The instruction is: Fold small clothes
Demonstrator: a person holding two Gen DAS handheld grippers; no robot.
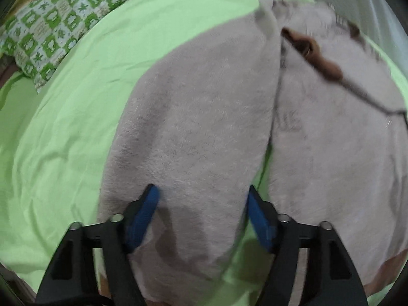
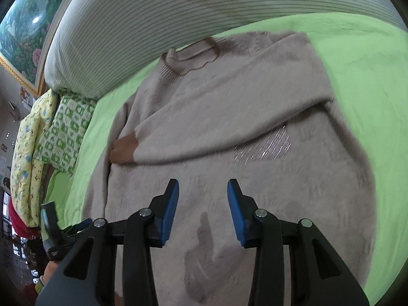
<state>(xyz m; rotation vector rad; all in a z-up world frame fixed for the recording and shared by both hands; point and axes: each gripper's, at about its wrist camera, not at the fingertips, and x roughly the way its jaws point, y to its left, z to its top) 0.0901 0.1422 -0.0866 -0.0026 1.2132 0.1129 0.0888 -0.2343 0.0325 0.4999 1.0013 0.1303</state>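
A small beige sweater (image 2: pixel 229 132) with brown collar and cuffs lies flat on a green bedsheet (image 2: pixel 369 102). One sleeve is folded across the chest, its brown cuff (image 2: pixel 125 148) pointing left. A shiny silver patch (image 2: pixel 265 148) shows on the chest. My right gripper (image 2: pixel 203 186) is open and empty above the sweater's lower part. In the left wrist view the sweater (image 1: pixel 331 153) shows with its other sleeve (image 1: pixel 193 132) stretched toward me. My left gripper (image 1: pixel 201 191) is open and empty, with this sleeve between its fingers. The left gripper also shows at the lower left of the right wrist view (image 2: pixel 61 232).
A green-and-white patterned pillow (image 1: pixel 53 25) lies at the bed's far left, also seen in the right wrist view (image 2: pixel 68 132). A yellow quilt (image 2: pixel 30 158) lies beside it. A striped padded headboard (image 2: pixel 178 20) stands behind the sweater.
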